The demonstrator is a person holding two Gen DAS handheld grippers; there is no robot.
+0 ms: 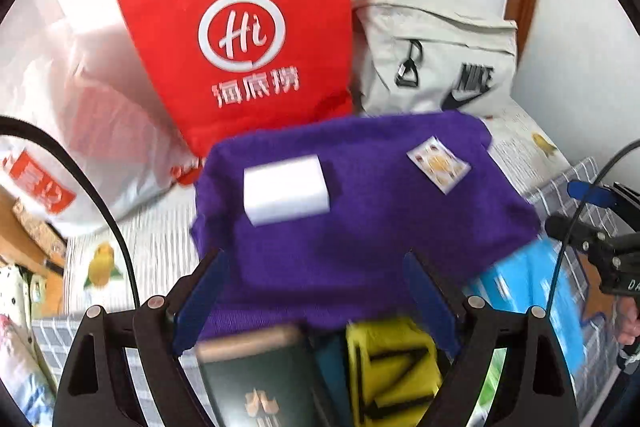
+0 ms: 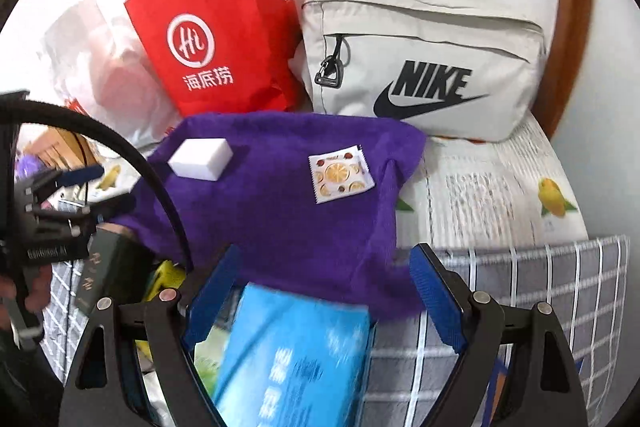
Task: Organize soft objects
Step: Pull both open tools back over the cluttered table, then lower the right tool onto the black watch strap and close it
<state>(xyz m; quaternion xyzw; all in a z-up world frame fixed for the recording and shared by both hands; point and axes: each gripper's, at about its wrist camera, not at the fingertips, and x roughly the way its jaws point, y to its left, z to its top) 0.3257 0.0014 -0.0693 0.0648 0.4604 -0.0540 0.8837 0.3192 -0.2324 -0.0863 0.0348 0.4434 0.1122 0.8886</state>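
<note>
A purple cloth (image 1: 352,211) (image 2: 288,211) lies spread over a pile on the bed. On it rest a white sponge block (image 1: 286,189) (image 2: 201,159) and a small orange-print sachet (image 1: 439,164) (image 2: 341,174). My left gripper (image 1: 316,263) is open and empty, just in front of the cloth's near edge, above a dark green box (image 1: 256,379) and a yellow-black item (image 1: 390,367). My right gripper (image 2: 326,257) is open and empty over the cloth's right near corner and a light blue box (image 2: 296,355).
A red paper bag (image 1: 236,39) (image 2: 218,35), a white plastic bag (image 1: 72,99) and a grey Nike pouch (image 1: 440,67) (image 2: 424,59) stand against the wall behind the cloth. A fruit-print sheet (image 2: 492,195) and a grey checked blanket (image 2: 540,279) cover the bed.
</note>
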